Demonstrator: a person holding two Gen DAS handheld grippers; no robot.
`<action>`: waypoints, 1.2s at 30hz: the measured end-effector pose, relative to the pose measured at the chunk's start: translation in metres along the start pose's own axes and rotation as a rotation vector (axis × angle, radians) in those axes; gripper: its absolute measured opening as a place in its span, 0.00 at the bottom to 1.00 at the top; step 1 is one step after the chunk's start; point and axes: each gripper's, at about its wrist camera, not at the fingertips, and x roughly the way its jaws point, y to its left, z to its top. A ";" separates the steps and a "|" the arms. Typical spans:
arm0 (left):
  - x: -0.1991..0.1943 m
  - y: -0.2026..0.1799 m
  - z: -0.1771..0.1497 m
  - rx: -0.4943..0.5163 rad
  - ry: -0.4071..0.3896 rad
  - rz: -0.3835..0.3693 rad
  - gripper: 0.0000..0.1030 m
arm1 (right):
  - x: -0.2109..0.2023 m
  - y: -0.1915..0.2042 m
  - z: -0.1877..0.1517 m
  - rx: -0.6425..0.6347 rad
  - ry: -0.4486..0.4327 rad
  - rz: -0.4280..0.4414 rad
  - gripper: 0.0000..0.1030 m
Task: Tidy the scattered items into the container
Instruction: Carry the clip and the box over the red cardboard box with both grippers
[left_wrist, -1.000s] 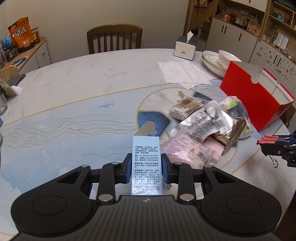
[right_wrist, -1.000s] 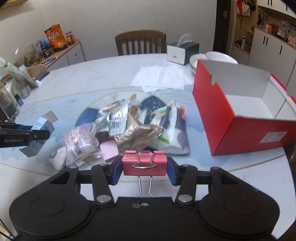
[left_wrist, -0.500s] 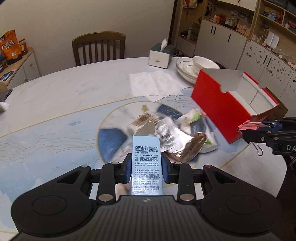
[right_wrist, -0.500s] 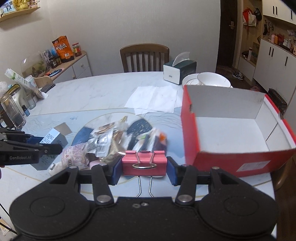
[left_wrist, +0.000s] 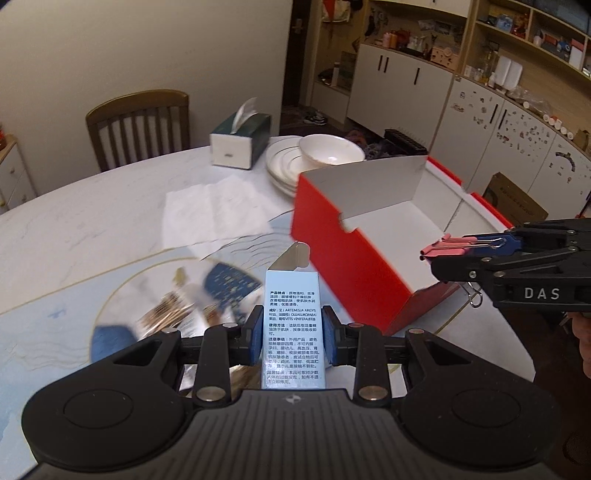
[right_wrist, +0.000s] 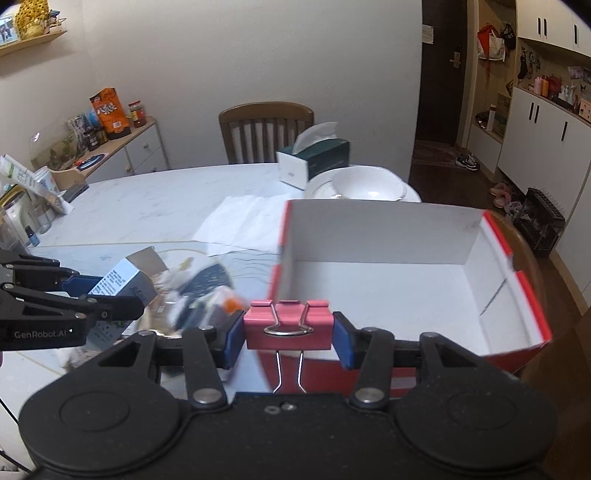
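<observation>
Marble dining table (left_wrist: 92, 221) with the open red cardboard box (right_wrist: 406, 288), empty, now filling the right half of both views instead of the far right edge as a second ago. Left gripper (left_wrist: 293, 339), lower centre, is clamped on a pale blue printed carton (left_wrist: 293, 325); right gripper (right_wrist: 288, 332) pinches a pink binder clip (right_wrist: 287, 325) at the box's near wall. Both loads likely near release; the blurred packet pile (right_wrist: 192, 295), centre-left, remains on the table.

A pale blue carton (left_wrist: 293, 325) with an open flap is held upright. A pink binder clip (right_wrist: 287, 325) is gripped beside the open, empty red box (right_wrist: 388, 288). Blurred packets (left_wrist: 177, 314) are heaped on the worktop.
</observation>
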 end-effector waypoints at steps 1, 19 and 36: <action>0.003 -0.006 0.004 0.006 -0.001 -0.004 0.30 | 0.001 -0.006 0.001 -0.001 0.001 -0.003 0.47; 0.083 -0.104 0.074 0.135 0.014 -0.036 0.30 | 0.031 -0.104 0.015 -0.012 0.035 -0.038 0.47; 0.188 -0.126 0.104 0.229 0.161 0.000 0.30 | 0.088 -0.141 0.016 -0.077 0.139 -0.032 0.47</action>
